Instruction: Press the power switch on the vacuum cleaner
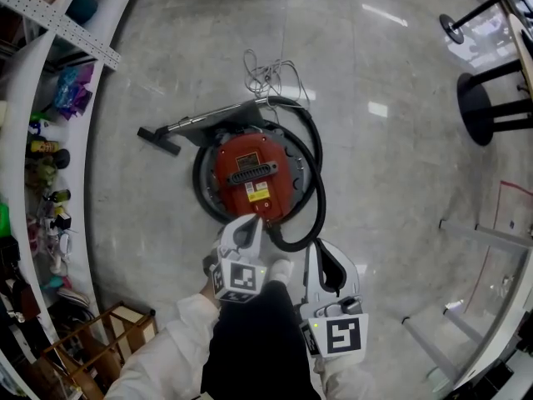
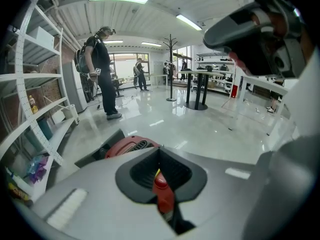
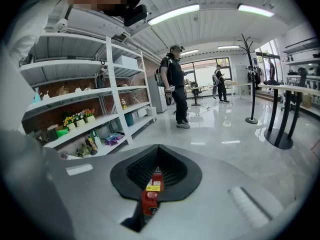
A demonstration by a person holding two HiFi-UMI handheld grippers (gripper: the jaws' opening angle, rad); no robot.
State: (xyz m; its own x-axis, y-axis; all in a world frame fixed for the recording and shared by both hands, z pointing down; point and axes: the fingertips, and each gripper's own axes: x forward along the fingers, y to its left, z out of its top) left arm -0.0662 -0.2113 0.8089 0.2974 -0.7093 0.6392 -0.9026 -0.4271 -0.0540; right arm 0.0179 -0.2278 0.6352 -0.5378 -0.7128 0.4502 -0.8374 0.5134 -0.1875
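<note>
A round red vacuum cleaner (image 1: 252, 173) lies on the shiny floor, with a black hose (image 1: 319, 198) looped round it. Its wand ends in a floor nozzle (image 1: 158, 139) at the left. My left gripper (image 1: 250, 222) is shut, its tips over the vacuum's near edge; whether they touch it I cannot tell. My right gripper (image 1: 321, 250) is also shut, just right of the hose loop and nearer to me. In the left gripper view the red body (image 2: 131, 144) shows past the closed jaws. In the right gripper view red casing with a yellow label (image 3: 152, 186) shows through the jaw slit.
A loose white cord (image 1: 268, 75) lies beyond the vacuum. Shelves (image 1: 42, 140) with small items line the left, with a wooden crate (image 1: 104, 336) near my feet. Black stool bases (image 1: 485, 107) stand at the right. A person (image 3: 176, 84) stands far off by the shelves.
</note>
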